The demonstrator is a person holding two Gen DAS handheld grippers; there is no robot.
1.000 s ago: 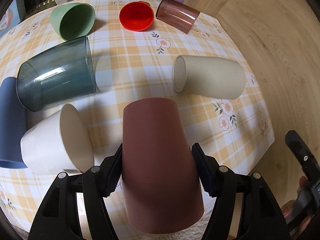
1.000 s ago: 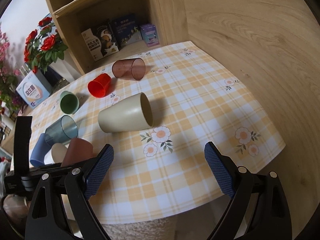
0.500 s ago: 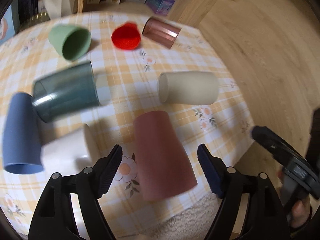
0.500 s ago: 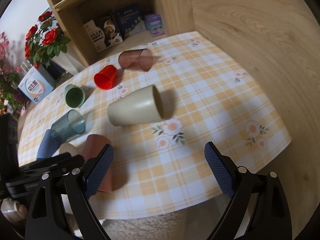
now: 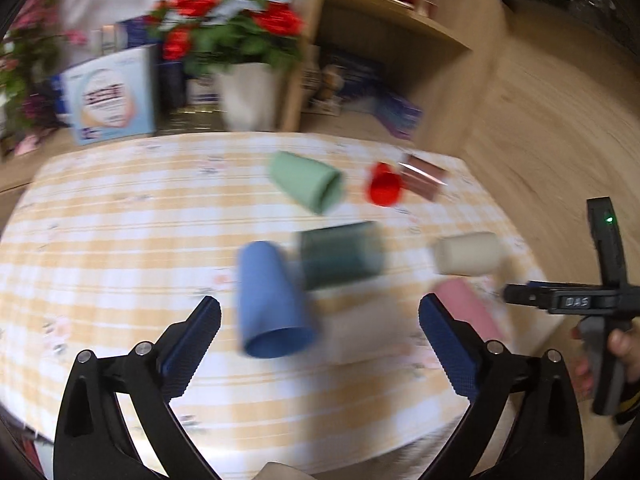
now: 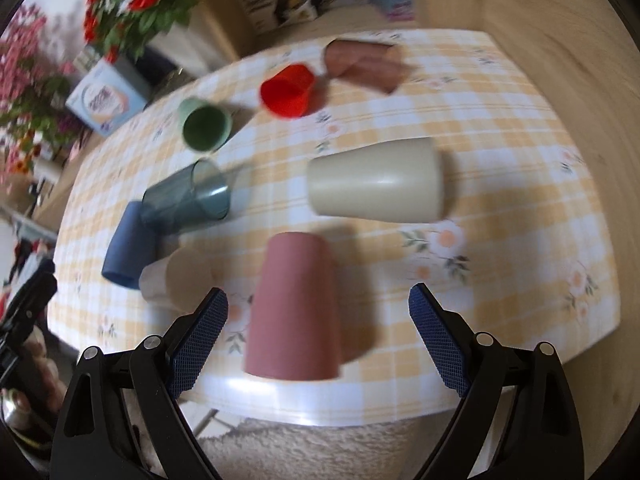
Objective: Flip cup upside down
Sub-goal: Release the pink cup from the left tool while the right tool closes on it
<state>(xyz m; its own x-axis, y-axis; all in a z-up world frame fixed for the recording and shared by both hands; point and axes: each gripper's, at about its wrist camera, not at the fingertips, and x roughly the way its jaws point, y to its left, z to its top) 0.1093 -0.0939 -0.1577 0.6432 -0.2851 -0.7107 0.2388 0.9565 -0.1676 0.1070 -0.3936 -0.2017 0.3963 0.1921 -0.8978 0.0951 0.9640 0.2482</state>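
A dusty-pink cup point(image 6: 294, 308) stands upside down near the front edge of the checked table point(image 6: 520, 184); it shows blurred in the left wrist view point(image 5: 472, 312). My right gripper point(image 6: 318, 338) is open, its jaws apart on either side of the pink cup without touching it. My left gripper point(image 5: 320, 338) is open and empty, pulled back over the table's near left side, facing a blue cup point(image 5: 270, 300) lying on its side. The left wrist view is motion-blurred.
Lying on their sides: a beige cup point(image 6: 380, 180), a teal clear cup point(image 6: 188, 198), a green cup point(image 6: 204, 124), a red cup point(image 6: 288, 90), a brown clear cup point(image 6: 364, 64) and a white cup point(image 6: 176, 280). Shelves, boxes and flowers point(image 5: 236, 28) stand behind.
My left gripper let go of the pink cup, now upside down on the table, and swung back and to the left. My right gripper moved in over the pink cup.
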